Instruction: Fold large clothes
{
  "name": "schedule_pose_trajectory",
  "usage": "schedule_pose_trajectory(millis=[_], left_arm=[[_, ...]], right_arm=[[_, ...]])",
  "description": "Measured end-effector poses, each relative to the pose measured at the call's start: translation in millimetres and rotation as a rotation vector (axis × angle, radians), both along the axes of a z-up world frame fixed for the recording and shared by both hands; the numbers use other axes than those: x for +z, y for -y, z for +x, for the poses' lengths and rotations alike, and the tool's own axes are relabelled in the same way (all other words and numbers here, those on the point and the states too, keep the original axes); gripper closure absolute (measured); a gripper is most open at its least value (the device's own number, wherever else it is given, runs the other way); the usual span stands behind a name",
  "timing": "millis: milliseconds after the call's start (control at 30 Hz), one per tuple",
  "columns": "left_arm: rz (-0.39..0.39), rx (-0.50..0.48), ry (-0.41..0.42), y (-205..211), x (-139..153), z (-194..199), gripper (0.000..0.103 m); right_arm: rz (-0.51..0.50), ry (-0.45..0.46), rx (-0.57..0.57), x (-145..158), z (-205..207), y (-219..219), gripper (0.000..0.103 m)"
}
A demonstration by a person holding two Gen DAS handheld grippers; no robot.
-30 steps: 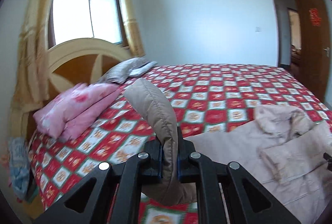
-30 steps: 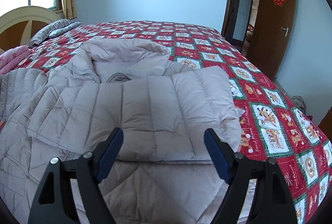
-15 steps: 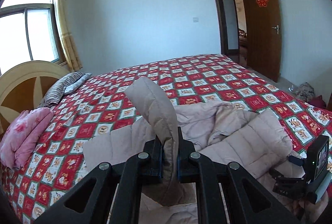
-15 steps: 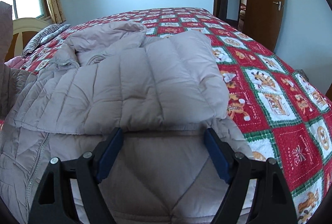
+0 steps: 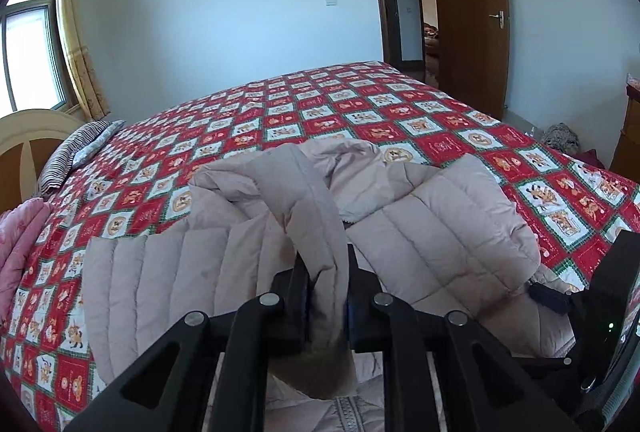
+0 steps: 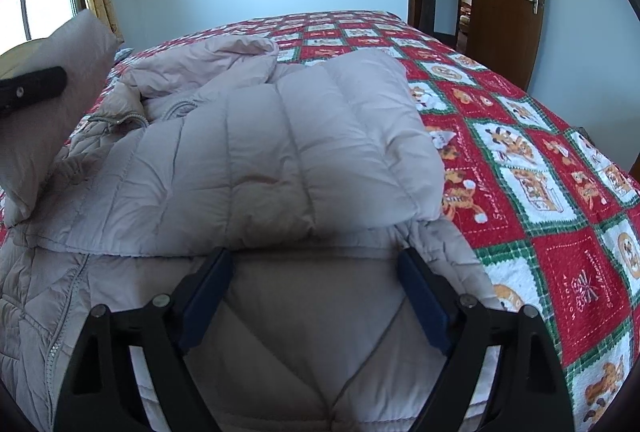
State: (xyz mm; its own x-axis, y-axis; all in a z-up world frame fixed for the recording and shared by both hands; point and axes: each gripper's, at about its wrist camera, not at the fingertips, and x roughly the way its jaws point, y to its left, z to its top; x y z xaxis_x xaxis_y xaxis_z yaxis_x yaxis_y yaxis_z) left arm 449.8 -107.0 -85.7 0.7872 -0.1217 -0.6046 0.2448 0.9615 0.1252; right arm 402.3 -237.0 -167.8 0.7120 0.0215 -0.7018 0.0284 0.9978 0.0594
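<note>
While the puffy beige coat [image 6: 280, 152] lies spread on the bed [image 6: 560, 216], near its front edge, the right gripper [image 6: 316, 296] hangs just over the coat with its blue-padded jaws wide apart and opening, and nothing is pinched between them. The coat is soft and quilted, with stitched lines that make long fat strips. A grey zipper [image 6: 52, 352] runs down its near left part. One sleeve [image 6: 304, 148] is folded flat across the coat's chest. The left gripper [image 5: 327, 306] has the other sleeve [image 5: 312, 216] between its jaws, which are opening; the sleeve stands up in a bent loop. Farther back the hood [image 5: 356, 168] sits in a crumpled heap. The bed cover is a red, white and green checked quilt with little pictures.
</note>
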Motion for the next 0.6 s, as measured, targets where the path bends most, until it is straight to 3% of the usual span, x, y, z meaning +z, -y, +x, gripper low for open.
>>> schedule_pose_trajectory(millis=[33,100,200,333,500,600], left_arm=[[-0.006,-0.011,-0.006,2,-3,0,0.075],[-0.01,-0.021,0.021,5,-4,-5,0.033],[-0.018,-0.043,0.109,2,6,-20,0.015],[-0.001,-0.007,0.143,-19,12,-22,0.014],[0.08,0.175,0.126,-89,-10,-20,0.014],[0.106,0.304,0.074,-143,-32,-15,0.014]], right_arm=[[0.004,0.001,-0.001,0,0,1,0.015],[0.01,0.004,-0.003,0,0,2,0.015],[0.01,0.004,-0.005,-1,1,2,0.015],[0.027,0.008,-0.004,0,0,4,0.015],[0.151,0.048,-0.022,19,-10,19,0.016],[0.23,0.077,0.055,44,-12,3,0.016]])
